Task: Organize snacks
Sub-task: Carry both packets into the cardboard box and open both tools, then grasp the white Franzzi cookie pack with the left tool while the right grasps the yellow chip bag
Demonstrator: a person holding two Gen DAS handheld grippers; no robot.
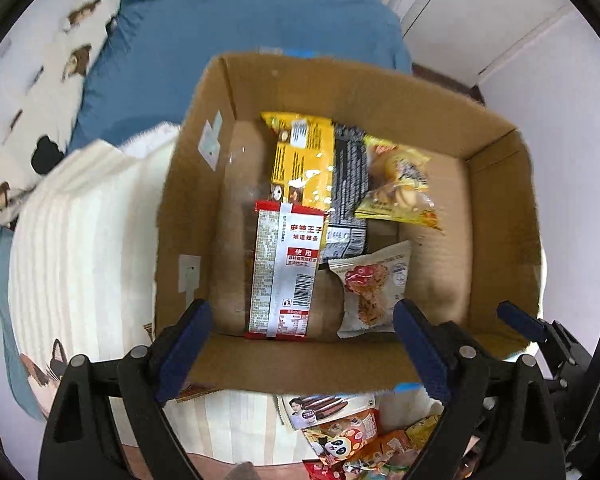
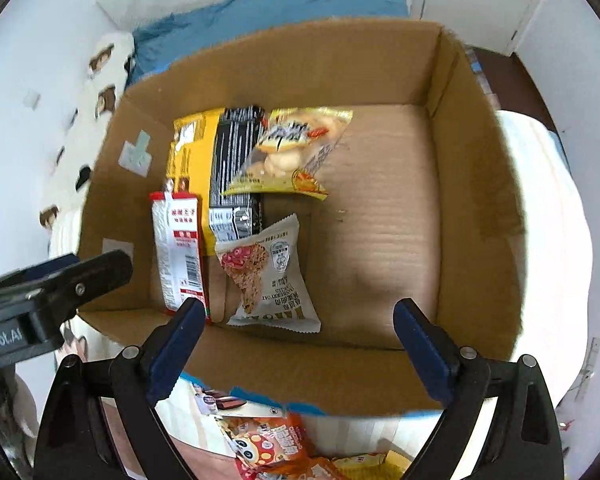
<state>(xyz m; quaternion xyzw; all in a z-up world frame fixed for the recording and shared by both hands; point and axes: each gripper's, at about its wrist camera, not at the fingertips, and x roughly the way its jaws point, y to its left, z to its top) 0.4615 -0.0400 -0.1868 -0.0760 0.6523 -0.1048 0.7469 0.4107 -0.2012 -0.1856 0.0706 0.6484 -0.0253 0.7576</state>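
I see a brown box (image 1: pixel 496 184), a yellow packet (image 1: pixel 304 160), a black packet (image 1: pixel 350 184), a red and silver packet (image 1: pixel 284 276), and a blue sheet (image 1: pixel 236 40).

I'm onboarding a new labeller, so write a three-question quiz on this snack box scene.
1. True or false: both grippers are empty.
2. How many packets lie in the cardboard box?
3. Which packet lies nearest the box's near wall: A) yellow biscuit packet, B) red-and-white packet, C) black packet?

Key: 1 true: left gripper and right gripper are open. 2 five. 3 B.
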